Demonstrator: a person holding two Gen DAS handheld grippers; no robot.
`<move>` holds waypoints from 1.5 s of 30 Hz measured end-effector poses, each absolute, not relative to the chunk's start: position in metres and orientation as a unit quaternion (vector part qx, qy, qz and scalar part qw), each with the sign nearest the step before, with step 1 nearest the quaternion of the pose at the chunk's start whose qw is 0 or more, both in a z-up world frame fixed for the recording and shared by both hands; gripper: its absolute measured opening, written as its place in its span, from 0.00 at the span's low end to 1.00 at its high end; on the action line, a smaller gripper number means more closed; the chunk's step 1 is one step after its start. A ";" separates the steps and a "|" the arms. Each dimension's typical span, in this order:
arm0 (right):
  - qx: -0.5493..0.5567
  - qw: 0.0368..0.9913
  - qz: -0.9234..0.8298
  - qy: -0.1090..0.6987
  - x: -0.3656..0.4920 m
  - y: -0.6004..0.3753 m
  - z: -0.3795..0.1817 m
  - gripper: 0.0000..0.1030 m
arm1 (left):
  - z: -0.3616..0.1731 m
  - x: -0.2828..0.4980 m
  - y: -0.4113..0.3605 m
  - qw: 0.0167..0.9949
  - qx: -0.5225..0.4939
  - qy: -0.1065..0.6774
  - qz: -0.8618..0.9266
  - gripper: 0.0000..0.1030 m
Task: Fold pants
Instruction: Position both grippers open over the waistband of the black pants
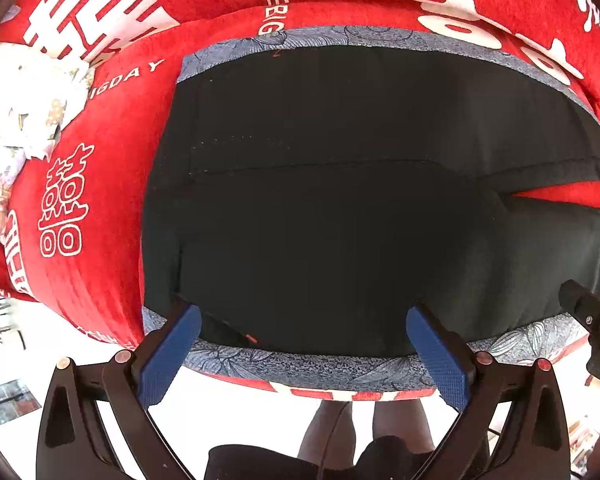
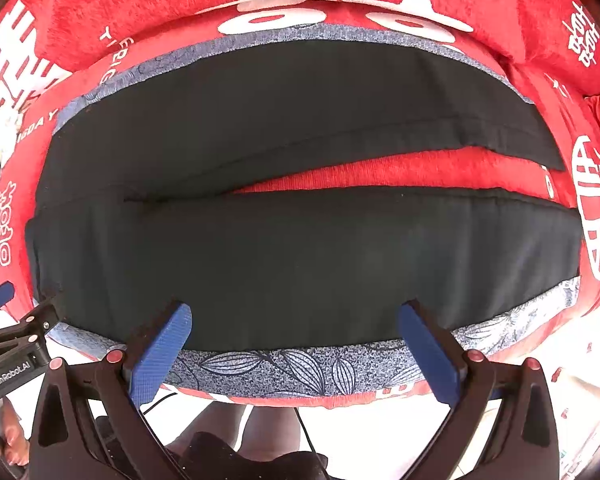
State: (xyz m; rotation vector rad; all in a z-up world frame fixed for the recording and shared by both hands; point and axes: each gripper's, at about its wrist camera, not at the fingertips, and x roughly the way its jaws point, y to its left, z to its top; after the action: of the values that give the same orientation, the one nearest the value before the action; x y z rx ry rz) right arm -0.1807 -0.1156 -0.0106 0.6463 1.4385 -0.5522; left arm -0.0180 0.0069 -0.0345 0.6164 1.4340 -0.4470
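Note:
Black pants [image 1: 340,200] lie flat on a blue-grey leaf-print mat [image 1: 300,364] over a red blanket. The left wrist view shows the waist end, with a seam across it. The right wrist view shows the two legs [image 2: 300,256] stretching right, split by a red gap. My left gripper [image 1: 304,320] hovers open over the pants' near edge by the waist, nothing between its blue pads [image 1: 172,352]. My right gripper [image 2: 296,316] is open above the near leg's front edge. Each gripper appears at the edge of the other's view.
The red blanket [image 2: 380,168] with white characters and lettering covers the surface all around the mat [image 2: 300,364]. A white patterned cloth [image 1: 24,104] lies at the far left. A person's legs [image 1: 364,428] stand at the near edge, below the grippers.

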 end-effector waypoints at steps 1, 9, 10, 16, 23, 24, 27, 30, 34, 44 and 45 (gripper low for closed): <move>0.286 0.671 -0.245 0.639 -0.181 -0.115 -0.011 1.00 | -0.035 -0.018 0.007 0.688 0.276 0.641 -0.200 1.00; 0.280 0.671 -0.245 0.641 -0.175 -0.113 -0.012 1.00 | -0.038 -0.016 0.009 0.685 0.284 0.641 -0.199 1.00; 0.280 0.670 -0.246 0.642 -0.175 -0.113 -0.012 1.00 | -0.038 -0.016 0.009 0.685 0.284 0.641 -0.198 1.00; 0.281 0.669 -0.244 0.643 -0.172 -0.110 -0.013 1.00 | -0.041 -0.014 0.011 0.684 0.284 0.643 -0.195 1.00; 0.280 0.668 -0.243 0.645 -0.168 -0.107 -0.015 1.00 | -0.041 -0.013 0.011 0.684 0.283 0.644 -0.195 1.00; 0.280 0.668 -0.243 0.645 -0.168 -0.107 -0.015 1.00 | -0.041 -0.013 0.011 0.684 0.283 0.644 -0.195 1.00; 0.280 0.668 -0.242 0.646 -0.167 -0.107 -0.015 1.00 | -0.043 -0.012 0.011 0.683 0.283 0.645 -0.194 1.00; 0.281 0.668 -0.241 0.646 -0.166 -0.105 -0.016 1.00 | -0.044 -0.009 0.014 0.683 0.282 0.645 -0.193 1.00; 0.281 0.666 -0.239 0.648 -0.165 -0.103 -0.018 1.00 | -0.045 -0.007 0.017 0.684 0.281 0.646 -0.191 1.00; 0.282 0.667 -0.236 0.648 -0.161 -0.097 -0.019 1.00 | -0.046 -0.005 0.020 0.684 0.278 0.647 -0.190 1.00; 0.282 0.665 -0.238 0.649 -0.160 -0.097 -0.019 1.00 | -0.046 -0.005 0.020 0.684 0.278 0.648 -0.189 1.00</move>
State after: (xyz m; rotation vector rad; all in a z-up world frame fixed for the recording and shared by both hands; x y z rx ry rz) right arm -0.1599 -0.0969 -0.0192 0.6366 1.4664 -0.5368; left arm -0.0053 0.0198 -0.0457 0.6236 1.4517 -0.4241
